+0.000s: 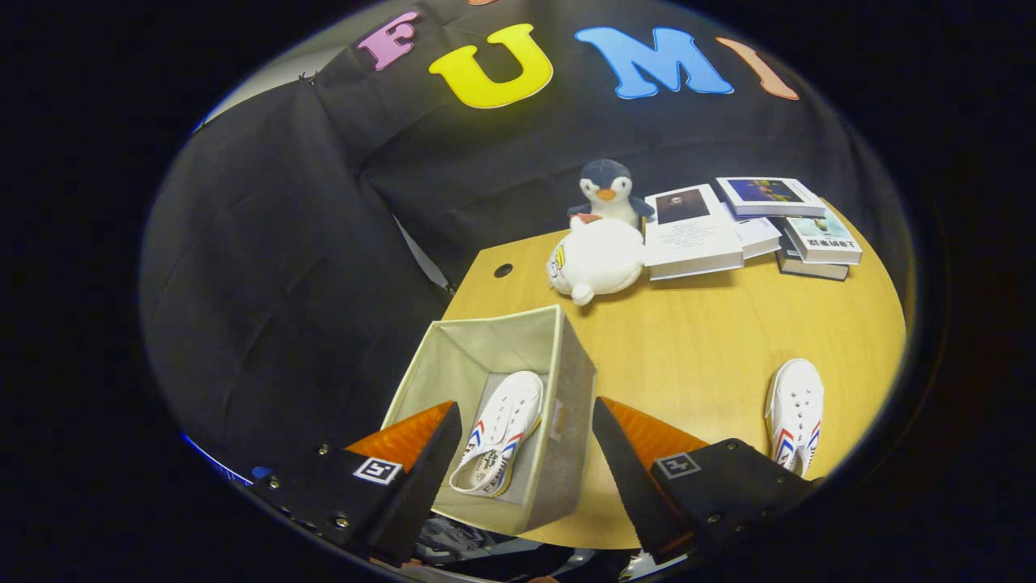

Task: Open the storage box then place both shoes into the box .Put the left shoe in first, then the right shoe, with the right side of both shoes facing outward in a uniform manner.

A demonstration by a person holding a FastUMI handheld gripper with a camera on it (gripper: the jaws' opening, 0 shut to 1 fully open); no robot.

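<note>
— While the gripper (526,453) hangs above the near edge of the wooden table (696,340), how do its fingers stand?

— Spread wide, and nothing is held between them. Both fingers (425,470) reach up from six o'clock, and the gap between them looks down into the storage box (558,421).

— So the box is open?

— Yes, its top is open and you see straight into the pale fabric lining. It sits at the table's near corner, toward seven o'clock from the middle of the tabletop, with its grey side wall lying just inside the finger at five o'clock.

— And the shoes?

— One white shoe (500,433) with red and blue stripes lies inside the box on its floor, toe pointing toward twelve o'clock, heel nearest the fingers. It shows right between them, apart from both. The other white shoe (795,414) rests on the bare table at about four o'clock from the box, well apart from it, beyond the outer side of the finger at five o'clock. Its heel end is partly hidden by the gripper body.

— Which shoe is the left one?

— I cannot tell from this angle.

— Anything else on the table?

— At twelve o'clock from the box lies a white plush toy (597,259), with a plush penguin (607,190) standing just behind it and touching it. Beside them, toward two o'clock, several books (696,231) lie in a loose, overlapping cluster. A small dark hole (503,270) sits in the tabletop at eleven o'clock from the box
</note>
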